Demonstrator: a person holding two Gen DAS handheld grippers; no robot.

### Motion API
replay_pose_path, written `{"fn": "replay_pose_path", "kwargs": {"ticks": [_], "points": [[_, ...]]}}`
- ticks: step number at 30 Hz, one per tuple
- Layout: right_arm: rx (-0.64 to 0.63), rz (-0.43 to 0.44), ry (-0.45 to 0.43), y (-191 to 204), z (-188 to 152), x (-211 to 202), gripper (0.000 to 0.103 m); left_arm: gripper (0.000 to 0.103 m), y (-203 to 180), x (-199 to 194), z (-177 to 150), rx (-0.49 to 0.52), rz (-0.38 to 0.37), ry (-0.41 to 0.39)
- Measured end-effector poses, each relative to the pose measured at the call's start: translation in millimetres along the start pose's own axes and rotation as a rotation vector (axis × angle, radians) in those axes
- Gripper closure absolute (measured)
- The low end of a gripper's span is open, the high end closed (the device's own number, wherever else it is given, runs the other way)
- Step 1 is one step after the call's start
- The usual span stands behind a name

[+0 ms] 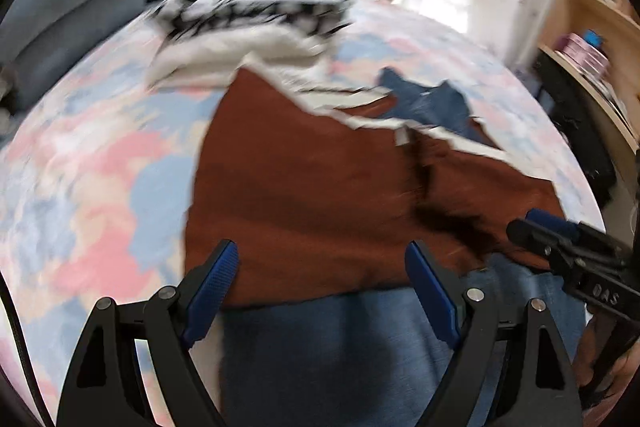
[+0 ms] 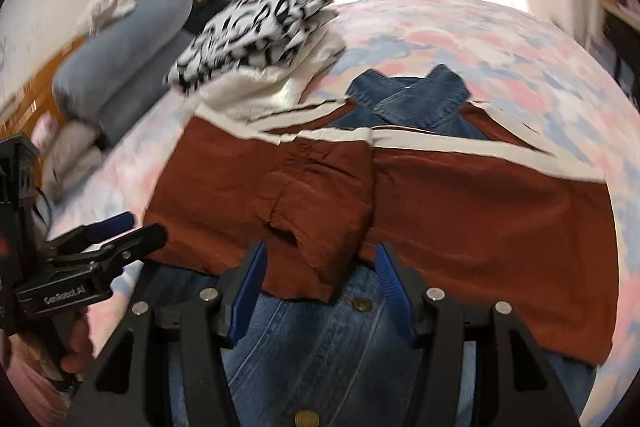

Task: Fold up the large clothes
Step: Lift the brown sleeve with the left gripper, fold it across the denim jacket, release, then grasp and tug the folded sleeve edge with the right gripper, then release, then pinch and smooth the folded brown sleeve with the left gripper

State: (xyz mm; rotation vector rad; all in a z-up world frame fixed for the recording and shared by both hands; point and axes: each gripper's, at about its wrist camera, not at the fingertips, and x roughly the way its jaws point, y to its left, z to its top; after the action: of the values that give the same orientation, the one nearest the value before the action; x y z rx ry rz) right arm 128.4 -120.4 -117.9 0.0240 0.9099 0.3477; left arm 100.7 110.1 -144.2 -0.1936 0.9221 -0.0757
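A denim jacket (image 2: 320, 339) lies on the bed with its rust-brown, cream-edged lining (image 2: 460, 211) folded over its middle; the collar (image 2: 412, 99) shows beyond. In the left wrist view the lining (image 1: 320, 195) covers the denim (image 1: 340, 347) too. My left gripper (image 1: 322, 267) is open and empty just above the lining's near edge. My right gripper (image 2: 320, 269) is open and empty over the lining's hem. Each gripper shows in the other's view, the right one (image 1: 536, 223) at the lining's right edge and the left one (image 2: 132, 227) at its left edge.
A folded pile with a black-and-white patterned garment (image 2: 256, 31) on cream clothes sits at the back left of the pastel bedspread (image 2: 500, 43). Grey-blue pillows (image 2: 120, 59) lie left. Curtains hang behind. A shelf (image 1: 596, 39) stands right.
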Motion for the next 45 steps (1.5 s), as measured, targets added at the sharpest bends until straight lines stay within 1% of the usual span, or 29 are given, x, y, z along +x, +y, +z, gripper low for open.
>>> {"fn": "replay_pose_path", "kwargs": {"ticks": [3,4,5,7,8,9,11,13,14,16,17,18,19,20,22,23,24,25,26,27,29,31,33,35,38,41,43,45], "points": [[-0.097,-0.053,0.04,18.9,5.8,26.2,0.046,0.019,24.7,7.2,-10.0,-0.064,-0.007,0.038],[-0.144,-0.084,0.058,26.8,7.0,37.8,0.046,0.019,30.8,9.3,-12.9,-0.079,-0.007,0.047],[-0.18,-0.117,0.069,32.4,7.5,46.5,0.046,0.019,35.0,11.3,-15.0,-0.087,-0.003,0.052],[-0.265,-0.219,0.1,43.6,7.3,66.6,0.046,0.019,40.4,13.0,-17.1,-0.093,0.008,0.057],[-0.305,-0.25,0.113,48.2,7.2,74.5,0.047,0.019,42.2,13.3,-17.8,-0.093,0.007,0.058],[-0.343,-0.264,0.114,52.1,8.0,78.7,0.063,0.019,43.3,13.7,-18.3,-0.092,0.006,0.058],[-0.385,-0.298,0.072,56.1,16.3,72.0,0.098,0.019,42.4,12.6,-19.2,-0.089,0.009,0.051],[-0.339,-0.265,-0.012,50.1,32.0,46.0,0.098,0.019,39.6,11.0,-18.9,-0.083,0.01,0.043],[-0.286,-0.233,-0.072,42.8,41.8,24.9,0.098,0.019,37.7,10.3,-18.9,-0.08,0.009,0.039],[-0.154,-0.189,-0.192,21.2,55.2,-21.2,0.098,0.019,35.5,6.7,-19.6,-0.073,-0.001,0.025],[-0.063,-0.166,-0.253,2.9,56.0,-48.2,0.098,0.019,33.7,5.2,-19.5,-0.07,-0.007,0.02],[-0.011,-0.159,-0.275,-7.9,53.9,-59.8,0.098,0.019,32.8,3.1,-19.7,-0.066,-0.012,0.014],[0.065,-0.172,-0.293,-26.3,45.7,-73.8,0.097,0.019,31.2,1.5,-20.1,-0.06,-0.013,0.012],[0.109,-0.194,-0.292,-38.5,37.5,-78.7,0.096,0.019,29.4,1.3,-19.9,-0.054,-0.016,0.013],[0.169,-0.237,-0.228,-66.8,13.3,-74.9,0.078,0.019,26.6,0.5,-20.1,-0.04,-0.034,0.025],[0.199,-0.28,-0.147,-85.7,-3.6,-63.3,0.055,0.019,24.8,-0.4,-20.3,-0.031,-0.044,0.032],[0.223,-0.296,-0.098,-97.0,-13.4,-56.5,0.045,0.019,23.0,-1.5,-19.6,-0.022,-0.051,0.035],[0.266,-0.283,-0.039,-112.8,-26.6,-49.4,0.045,0.019,21.9,-3.9,-17.5,-0.009,-0.056,0.033],[0.328,-0.231,0.006,-130.9,-40.7,-46.0,0.045,0.019,21.5,-5.3,-15.6,-0.002,-0.055,0.029],[0.366,-0.188,0.016,-140.1,-48.3,-47.1,0.045,0.019,22.3,-7.2,-12.0,0.003,-0.055,0.023],[0.429,-0.118,0.004,-157.9,-56.3,-53.9,0.045,0.019,27.9,-9.6,-1.1,-0.007,-0.056,0.013],[0.456,-0.09,-0.025,-164.1,-57.0,-58.5,0.044,0.019,36.8,-3.3,14.3,-0.034,-0.069,0.027],[0.485,-0.046,-0.054,-176.1,-49.7,-59.2,0.039,0.019,43.2,9.8,27.3,-0.053,-0.073,0.05],[0.505,-0.026,-0.06,-186.2,-38.1,-50.1,0.038,0.019,48.8,32.2,40.4,-0.073,-0.065,0.089],[0.537,0.002,-0.018,-204.1,-19.5,-22.1,0.037,0.019,53.4,74.0,54.4,-0.095,-0.054,0.174],[0.545,0.026,0.048,-217.9,-8.6,11.0,0.038,0.019,55.6,112.0,62.9,-0.113,-0.061,0.252],[0.529,0.043,0.08,-218.8,-5.3,27.2,0.038,0.017,57.4,128.9,68.6,-0.131,-0.067,0.269],[0.5,0.018,0.095,-214.8,-4.9,38.9,0.037,0.017,58.9,137.2,75.4,-0.149,-0.07,0.264]]}}
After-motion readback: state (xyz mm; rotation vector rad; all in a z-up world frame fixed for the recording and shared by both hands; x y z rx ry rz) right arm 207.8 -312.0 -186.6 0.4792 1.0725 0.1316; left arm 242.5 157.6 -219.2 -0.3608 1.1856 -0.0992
